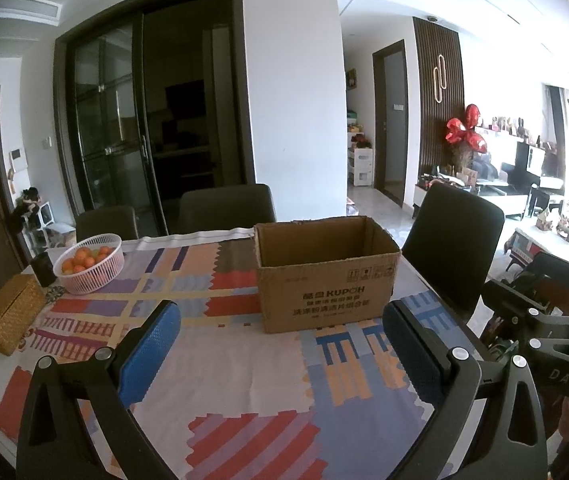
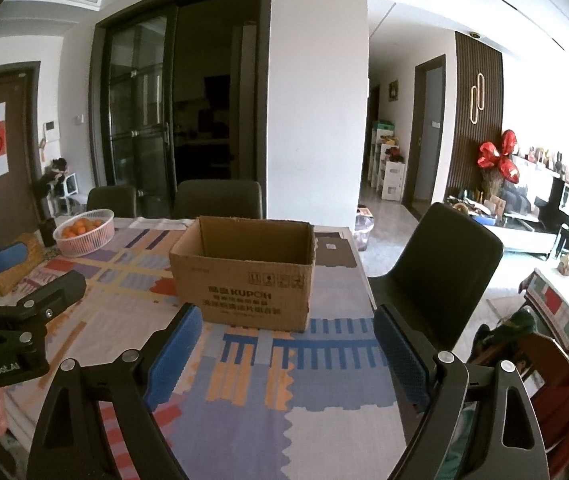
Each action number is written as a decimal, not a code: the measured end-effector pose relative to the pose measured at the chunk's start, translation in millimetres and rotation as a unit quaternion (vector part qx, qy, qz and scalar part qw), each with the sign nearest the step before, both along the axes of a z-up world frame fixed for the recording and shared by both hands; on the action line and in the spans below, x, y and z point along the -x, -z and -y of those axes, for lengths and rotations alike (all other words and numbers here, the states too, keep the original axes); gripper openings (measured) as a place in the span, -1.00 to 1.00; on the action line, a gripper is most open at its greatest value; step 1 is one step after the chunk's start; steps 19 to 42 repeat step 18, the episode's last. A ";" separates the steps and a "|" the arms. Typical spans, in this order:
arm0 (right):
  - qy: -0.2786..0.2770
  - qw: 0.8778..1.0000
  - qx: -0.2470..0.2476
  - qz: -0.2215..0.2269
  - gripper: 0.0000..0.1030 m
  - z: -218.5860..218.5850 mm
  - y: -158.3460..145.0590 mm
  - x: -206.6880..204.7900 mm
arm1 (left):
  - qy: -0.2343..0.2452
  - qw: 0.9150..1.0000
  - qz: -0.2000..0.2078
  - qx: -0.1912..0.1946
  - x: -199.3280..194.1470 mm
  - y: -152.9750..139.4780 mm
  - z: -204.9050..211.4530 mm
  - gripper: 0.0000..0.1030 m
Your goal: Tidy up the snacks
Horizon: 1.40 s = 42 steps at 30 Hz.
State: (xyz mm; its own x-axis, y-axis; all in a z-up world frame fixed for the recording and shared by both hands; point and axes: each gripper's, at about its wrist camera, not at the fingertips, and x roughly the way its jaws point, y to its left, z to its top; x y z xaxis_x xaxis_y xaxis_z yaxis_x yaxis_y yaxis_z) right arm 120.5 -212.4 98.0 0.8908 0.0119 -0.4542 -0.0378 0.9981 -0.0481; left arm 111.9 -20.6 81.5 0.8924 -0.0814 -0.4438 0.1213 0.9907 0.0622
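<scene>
An open brown cardboard box (image 1: pixel 326 280) printed KUPOH stands on the patterned tablecloth, ahead of both grippers; it also shows in the right wrist view (image 2: pixel 244 276). What lies inside it is hidden by its walls. My left gripper (image 1: pixel 282 320) is open and empty, held above the cloth just short of the box. My right gripper (image 2: pixel 286 320) is open and empty, also just short of the box. The left gripper (image 2: pixel 24 276) shows at the left of the right wrist view. No snack packets show on the table.
A white basket of oranges (image 1: pixel 89 263) and a woven tissue box (image 1: pixel 10 314) sit at the table's left. Dark chairs (image 1: pixel 454 244) stand at the far side and right side. The table's right edge (image 2: pixel 364 280) runs near the box.
</scene>
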 end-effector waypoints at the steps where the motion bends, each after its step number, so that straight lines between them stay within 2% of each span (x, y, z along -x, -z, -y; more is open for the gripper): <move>1: 0.000 1.000 0.000 0.000 0.71 0.2 0.4 -0.1 | -0.001 1.000 0.000 -0.001 0.3 0.0 0.1 1.00; 42: -0.001 1.000 0.001 -0.003 0.71 -0.1 1.0 1.5 | -0.011 1.000 -0.003 -0.002 -3.5 1.5 -4.8 1.00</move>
